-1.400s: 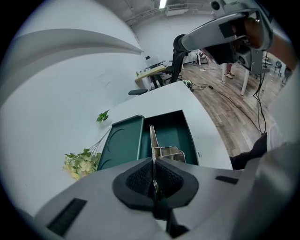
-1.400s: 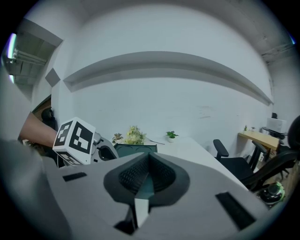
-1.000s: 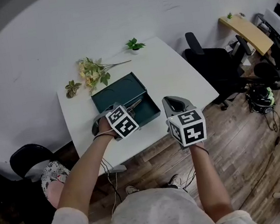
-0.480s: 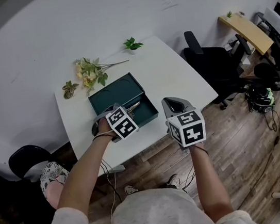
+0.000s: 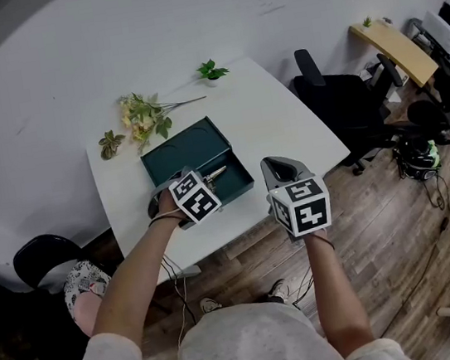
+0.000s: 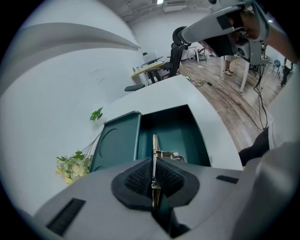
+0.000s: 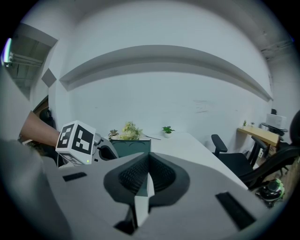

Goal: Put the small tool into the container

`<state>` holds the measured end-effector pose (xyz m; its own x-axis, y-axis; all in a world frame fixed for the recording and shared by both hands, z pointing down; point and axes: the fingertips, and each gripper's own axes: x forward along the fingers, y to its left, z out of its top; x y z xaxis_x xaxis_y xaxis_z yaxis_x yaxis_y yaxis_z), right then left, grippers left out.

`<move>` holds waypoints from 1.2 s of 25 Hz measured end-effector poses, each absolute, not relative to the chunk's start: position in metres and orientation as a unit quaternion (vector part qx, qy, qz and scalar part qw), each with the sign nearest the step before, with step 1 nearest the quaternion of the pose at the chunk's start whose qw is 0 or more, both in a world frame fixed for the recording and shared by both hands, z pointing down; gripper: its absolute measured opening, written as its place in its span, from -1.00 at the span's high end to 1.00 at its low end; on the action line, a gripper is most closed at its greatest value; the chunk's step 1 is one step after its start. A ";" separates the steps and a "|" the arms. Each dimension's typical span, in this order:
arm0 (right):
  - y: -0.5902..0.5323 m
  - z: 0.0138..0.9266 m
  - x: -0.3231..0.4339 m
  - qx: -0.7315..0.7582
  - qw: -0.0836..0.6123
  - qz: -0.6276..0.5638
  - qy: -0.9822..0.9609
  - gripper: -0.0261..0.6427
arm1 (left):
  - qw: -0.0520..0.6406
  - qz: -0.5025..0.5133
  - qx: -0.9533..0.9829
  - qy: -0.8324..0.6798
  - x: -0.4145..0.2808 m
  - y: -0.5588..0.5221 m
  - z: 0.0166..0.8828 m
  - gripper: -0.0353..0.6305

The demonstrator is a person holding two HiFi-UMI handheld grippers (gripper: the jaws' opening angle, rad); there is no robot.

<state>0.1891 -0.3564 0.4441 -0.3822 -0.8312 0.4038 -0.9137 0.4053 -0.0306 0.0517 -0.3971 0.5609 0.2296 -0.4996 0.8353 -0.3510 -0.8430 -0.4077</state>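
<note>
My left gripper has just been easing open, pads on the small tool above the container near edge; I widen slowly. Right gripper closed, empty.

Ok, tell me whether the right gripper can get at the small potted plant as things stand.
Probably yes: the right gripper sits empty, and only bare table lies between it and the potted plant.
</note>
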 end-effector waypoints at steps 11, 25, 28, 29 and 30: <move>-0.353 0.446 0.189 0.532 0.164 0.129 -0.821 0.91 | 0.018 -0.533 -0.800 0.274 0.055 -0.390 0.565 0.76; -0.344 0.449 0.193 0.538 0.168 0.132 -0.816 0.91 | -0.001 -0.527 -0.807 0.266 0.058 -0.381 0.575 0.64; -0.342 0.450 0.196 0.541 0.167 0.134 -0.813 0.91 | 0.002 -0.530 -0.807 0.261 0.060 -0.379 0.578 0.62; -0.341 0.451 0.197 0.542 0.167 0.134 -0.813 0.91 | 0.002 -0.530 -0.807 0.260 0.061 -0.378 0.579 0.61; -0.341 0.451 0.197 0.542 0.167 0.135 -0.812 0.91 | 0.002 -0.531 -0.807 0.258 0.061 -0.377 0.580 0.60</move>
<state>0.1970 -0.3406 0.4510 -0.3562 -0.8357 0.4181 -0.9259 0.3760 -0.0372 0.0611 -0.3774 0.5801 0.3031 -0.4191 0.8559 -0.4151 -0.8665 -0.2773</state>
